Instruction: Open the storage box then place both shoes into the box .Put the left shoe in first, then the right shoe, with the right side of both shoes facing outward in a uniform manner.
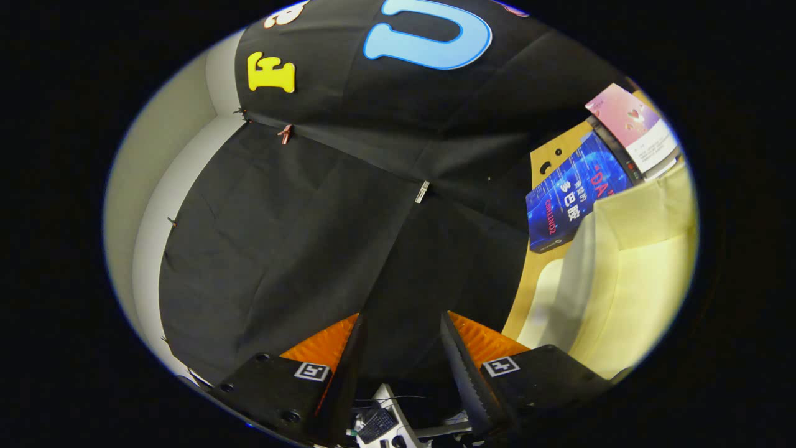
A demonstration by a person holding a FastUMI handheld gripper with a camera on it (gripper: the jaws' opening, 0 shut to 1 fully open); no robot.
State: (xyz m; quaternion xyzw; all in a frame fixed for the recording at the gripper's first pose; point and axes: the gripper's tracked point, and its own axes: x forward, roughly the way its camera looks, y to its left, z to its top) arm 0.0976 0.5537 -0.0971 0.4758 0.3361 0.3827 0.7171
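Gripper point(401, 326) held tilted toward the booth wall, its two tapered fingers point(348, 367) parted by a moderate gap, holding nothing, only dark cloth between the tips. Ridged inner pads, a toothed edge along the right finger. Square black-and-white markers on the blocky finger mounts.

Ahead and beyond the fingers: black cloth point(298, 224), matte and creased, hung in panels and pinned at the seams with small clips point(422, 191). To the left of the cloth, a smooth pale wall point(134, 186) curving away.

To the right of the fingers: a pale yellow fabric point(640, 261), soft and folded, draped in broad flat planes. Behind it, a tan board point(550, 158) with small cut-out holes, and leaning against that a glossy blue book point(572, 199) and a pink and white booklet point(631, 121) just above it.

Low between the finger bases, a dark keyboard point(376, 424) on a light surface with a thin cable, small and partly hidden by the fingers.

Storage box and shoes: cannot tell where from this angle.
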